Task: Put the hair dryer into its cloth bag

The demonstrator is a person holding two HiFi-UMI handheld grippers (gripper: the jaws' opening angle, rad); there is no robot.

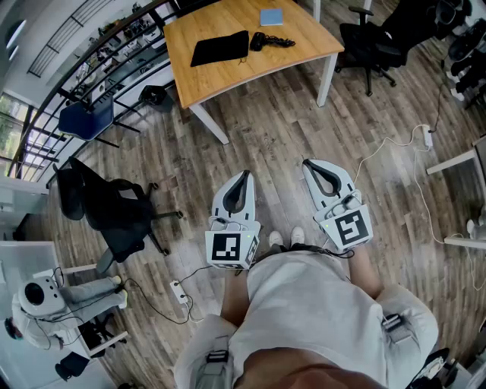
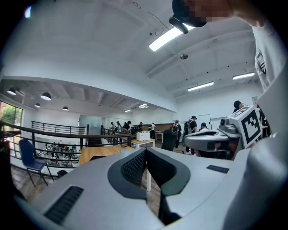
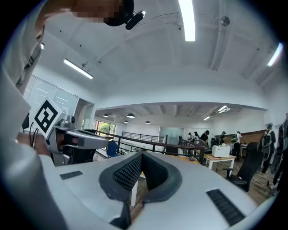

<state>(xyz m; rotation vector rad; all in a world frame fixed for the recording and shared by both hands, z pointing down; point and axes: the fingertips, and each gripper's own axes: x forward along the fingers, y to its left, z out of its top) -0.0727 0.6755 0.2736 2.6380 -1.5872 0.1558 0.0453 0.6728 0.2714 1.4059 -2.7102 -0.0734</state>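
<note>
In the head view a black cloth bag (image 1: 220, 48) lies flat on a wooden table (image 1: 228, 72) far ahead, with the black hair dryer (image 1: 269, 40) just to its right, its cord trailing right. My left gripper (image 1: 245, 177) and right gripper (image 1: 310, 165) are held side by side close to my body, well short of the table, both shut with nothing in them. In the left gripper view the left gripper (image 2: 146, 152) has its jaws meeting, and the table (image 2: 96, 153) shows beyond. In the right gripper view the right gripper (image 3: 141, 155) is likewise closed and empty.
A small blue pad (image 1: 271, 17) lies on the table behind the dryer. Black office chairs stand at the left (image 1: 114, 209) and at the far right (image 1: 368, 42). A white cable (image 1: 395, 152) and a power strip (image 1: 180, 292) lie on the wood floor. A railing (image 2: 58, 134) and people stand far off.
</note>
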